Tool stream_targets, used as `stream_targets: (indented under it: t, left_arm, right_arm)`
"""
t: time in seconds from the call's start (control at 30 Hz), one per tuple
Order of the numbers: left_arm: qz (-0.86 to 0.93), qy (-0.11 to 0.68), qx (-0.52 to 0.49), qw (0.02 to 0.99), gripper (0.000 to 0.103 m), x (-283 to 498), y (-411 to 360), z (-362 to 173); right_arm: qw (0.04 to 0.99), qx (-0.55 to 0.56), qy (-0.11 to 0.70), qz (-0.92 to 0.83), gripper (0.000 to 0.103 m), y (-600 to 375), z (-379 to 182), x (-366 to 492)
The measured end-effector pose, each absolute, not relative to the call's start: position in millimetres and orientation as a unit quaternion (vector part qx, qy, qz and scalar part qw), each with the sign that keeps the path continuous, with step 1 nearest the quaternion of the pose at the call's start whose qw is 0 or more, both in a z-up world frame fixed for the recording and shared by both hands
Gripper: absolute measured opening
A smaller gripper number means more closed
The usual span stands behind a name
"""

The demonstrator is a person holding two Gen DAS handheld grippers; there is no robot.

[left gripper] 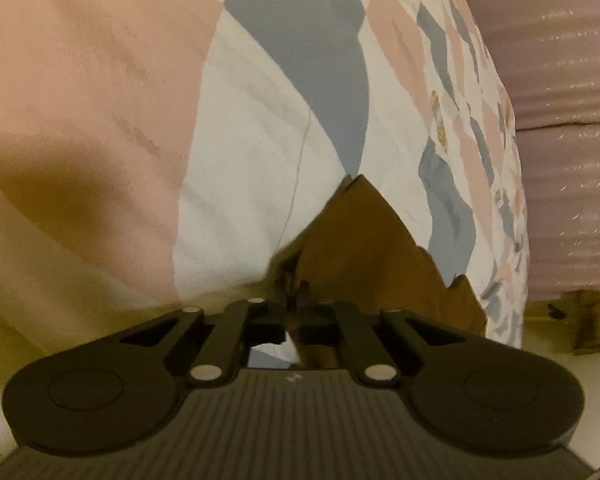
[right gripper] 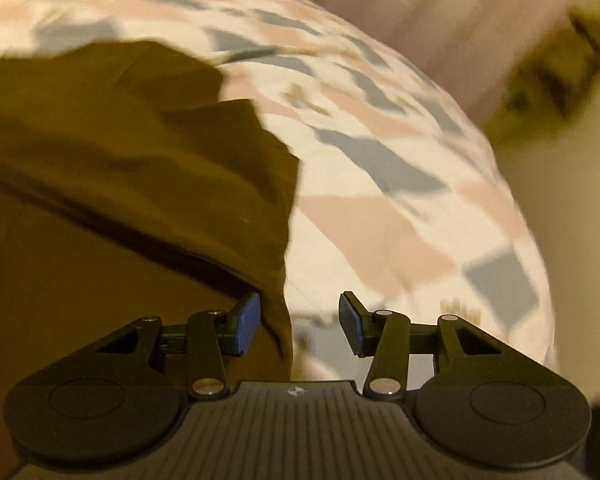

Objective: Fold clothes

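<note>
A brown garment (left gripper: 363,248) lies on a patterned bedsheet (left gripper: 252,160) of pink, grey and white patches. My left gripper (left gripper: 290,304) is shut on an edge of the brown garment, which rises in a peak just beyond the fingers. In the right wrist view the brown garment (right gripper: 120,168) spreads in folds over the left half. My right gripper (right gripper: 299,322) is open, and its blue-padded left finger (right gripper: 247,322) touches the garment's right edge. Nothing sits between its fingers but the sheet (right gripper: 379,216).
A mauve ribbed quilt or headboard (left gripper: 567,80) runs along the far side of the bed. A dark mottled object (right gripper: 555,76) sits beyond the bed's corner at upper right. The right wrist view is blurred by motion.
</note>
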State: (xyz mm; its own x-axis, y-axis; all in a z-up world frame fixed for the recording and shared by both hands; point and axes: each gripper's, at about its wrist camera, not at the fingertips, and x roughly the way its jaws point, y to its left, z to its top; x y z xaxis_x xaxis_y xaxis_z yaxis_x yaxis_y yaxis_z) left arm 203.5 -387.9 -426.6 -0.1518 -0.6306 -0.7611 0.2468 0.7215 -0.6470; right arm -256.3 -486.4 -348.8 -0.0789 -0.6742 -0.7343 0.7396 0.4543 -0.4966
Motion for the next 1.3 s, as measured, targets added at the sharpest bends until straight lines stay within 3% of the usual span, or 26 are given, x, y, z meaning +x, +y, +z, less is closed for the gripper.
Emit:
stream_targets:
  t: [0.1, 0.17, 0.2, 0.3, 0.37, 0.47, 0.5, 0.53, 0.6, 0.63, 0.8, 0.93, 1.1, 1.23, 1.3]
  left_arm:
    - [-0.388, 0.617, -0.127, 0.673, 0.001, 195.3, -375.2, -388.4]
    - [-0.421, 0.584, -0.111, 0.685, 0.001, 190.2, -362.4, -363.6]
    - [-0.425, 0.581, -0.091, 0.688, 0.001, 186.1, -358.9, -360.3]
    - [-0.411, 0.601, -0.022, 0.685, 0.001, 175.6, -357.4, -374.6]
    - [-0.396, 0.625, -0.013, 0.672, 0.002, 171.5, -358.8, -393.0]
    - [-0.381, 0.635, -0.025, 0.671, 0.002, 168.9, -360.5, -402.2]
    - [-0.381, 0.633, -0.025, 0.674, 0.002, 169.7, -361.8, -400.0]
    - [-0.380, 0.631, -0.022, 0.676, 0.003, 171.4, -362.3, -397.6]
    - [-0.381, 0.633, -0.015, 0.673, 0.003, 173.0, -357.5, -397.3]
    - [-0.382, 0.635, -0.010, 0.671, 0.004, 174.5, -358.3, -398.1]
    - [-0.386, 0.633, 0.006, 0.671, 0.004, 178.0, -365.1, -397.9]
    - [-0.382, 0.634, 0.007, 0.673, 0.004, 177.9, -365.5, -400.5]
    - [-0.381, 0.631, 0.014, 0.676, 0.005, 176.6, -365.6, -400.3]
    - [-0.379, 0.631, 0.012, 0.677, 0.005, 176.2, -365.9, -401.2]
    - [-0.378, 0.632, 0.007, 0.676, 0.005, 176.9, -365.2, -402.4]
  right_arm:
    - [0.693, -0.039, 0.549, -0.466, 0.030, -485.6, -361.3, -249.2]
    - [0.696, -0.088, 0.570, -0.429, 0.016, -480.5, -370.4, -249.5]
    - [0.686, -0.111, 0.584, -0.421, 0.002, -478.4, -375.6, -251.3]
    - [0.670, -0.090, 0.593, -0.437, 0.004, -484.4, -383.4, -268.4]
    - [0.672, -0.007, 0.585, -0.453, 0.002, -496.8, -383.1, -279.5]
    - [0.686, 0.018, 0.567, -0.455, 0.029, -499.9, -372.4, -282.4]
    - [0.696, 0.002, 0.559, -0.451, 0.044, -497.3, -366.4, -283.3]
    - [0.705, -0.012, 0.551, -0.446, 0.047, -495.6, -360.3, -284.5]
    - [0.723, 0.065, 0.521, -0.449, 0.045, -527.3, -344.8, -296.4]
    - [0.730, 0.103, 0.505, -0.449, 0.039, -543.1, -337.0, -302.4]
    - [0.746, 0.290, 0.411, -0.436, 0.037, -622.5, -298.4, -331.7]
    - [0.689, 0.449, 0.407, -0.397, 0.035, -705.7, -309.9, -319.0]
    - [0.595, 0.534, 0.462, -0.385, 0.035, -765.7, -333.1, -286.5]
    - [0.551, 0.537, 0.512, -0.383, 0.035, -777.0, -349.1, -267.7]
    - [0.537, 0.529, 0.535, -0.381, 0.026, -777.1, -354.6, -259.1]
